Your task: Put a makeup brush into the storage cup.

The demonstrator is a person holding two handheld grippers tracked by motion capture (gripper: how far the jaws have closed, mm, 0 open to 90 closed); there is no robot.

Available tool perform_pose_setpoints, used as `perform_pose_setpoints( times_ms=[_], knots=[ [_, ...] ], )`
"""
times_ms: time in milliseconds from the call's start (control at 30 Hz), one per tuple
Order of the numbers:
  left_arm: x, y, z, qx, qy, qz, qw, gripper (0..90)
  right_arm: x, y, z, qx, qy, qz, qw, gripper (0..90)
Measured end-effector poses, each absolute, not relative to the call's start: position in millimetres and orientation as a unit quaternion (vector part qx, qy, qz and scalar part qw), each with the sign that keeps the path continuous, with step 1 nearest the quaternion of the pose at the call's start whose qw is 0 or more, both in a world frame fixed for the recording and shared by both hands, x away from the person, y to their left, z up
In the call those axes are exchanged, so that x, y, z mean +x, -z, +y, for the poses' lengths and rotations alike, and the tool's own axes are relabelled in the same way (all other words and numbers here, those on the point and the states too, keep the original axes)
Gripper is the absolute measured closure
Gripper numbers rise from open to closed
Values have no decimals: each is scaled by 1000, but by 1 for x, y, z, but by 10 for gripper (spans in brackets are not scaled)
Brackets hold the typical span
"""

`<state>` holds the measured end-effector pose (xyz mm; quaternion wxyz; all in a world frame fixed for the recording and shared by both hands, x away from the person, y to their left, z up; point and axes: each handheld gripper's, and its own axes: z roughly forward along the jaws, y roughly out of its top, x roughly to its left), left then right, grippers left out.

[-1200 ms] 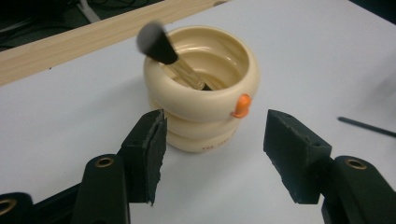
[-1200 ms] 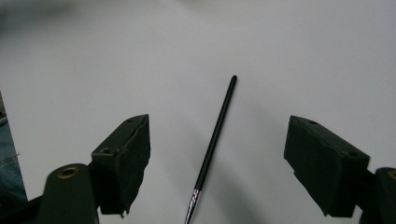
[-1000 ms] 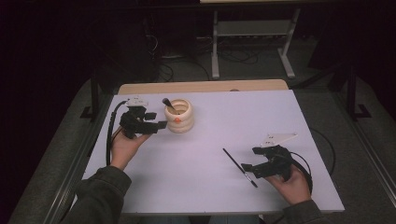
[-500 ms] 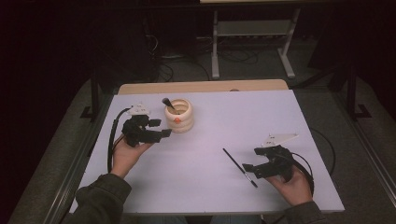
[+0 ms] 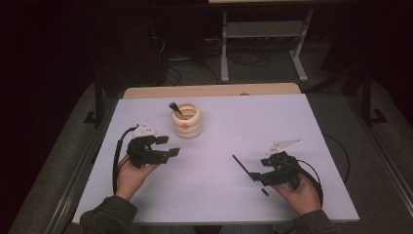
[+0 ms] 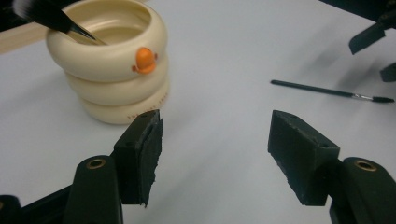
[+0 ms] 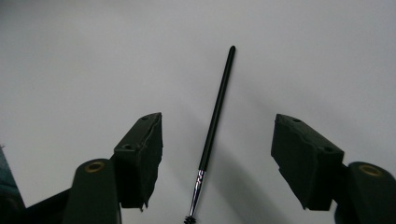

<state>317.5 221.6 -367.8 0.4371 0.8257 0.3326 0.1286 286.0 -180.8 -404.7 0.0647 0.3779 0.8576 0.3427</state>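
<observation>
Now the right hand-held gripper [image 7: 217, 154], jaws just closing yet not touching, straddles the thin black brush [image 7: 215, 116] lying on the table [image 5: 292, 122], its long axis running straight ahead between them, while the left hand-held gripper [image 5: 168, 146] stands open beside the cream pot [image 5: 187, 120].

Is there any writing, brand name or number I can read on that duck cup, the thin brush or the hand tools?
Cream ring-shaped cup: a line of small dark print on its lowest ring, too blurred to read.
Orange duck-bill mark on the cup: a picture, no letters.
Thin black brush: faint marks on its silver collar, too small to read.
Left gripper and right gripper: no lettering to be seen.
</observation>
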Motion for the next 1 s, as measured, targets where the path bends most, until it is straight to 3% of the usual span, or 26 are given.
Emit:
perform_pose_setpoints(
  times_ms=[767,1000],
  knots=[
    [289,385,214,829,-133,310,446,342,294,430,-153,389,-266,881,42,691],
    [289,385,213,829,-130,310,447,342,293,431,-150,386,-254,884,67,776]
  ],
)
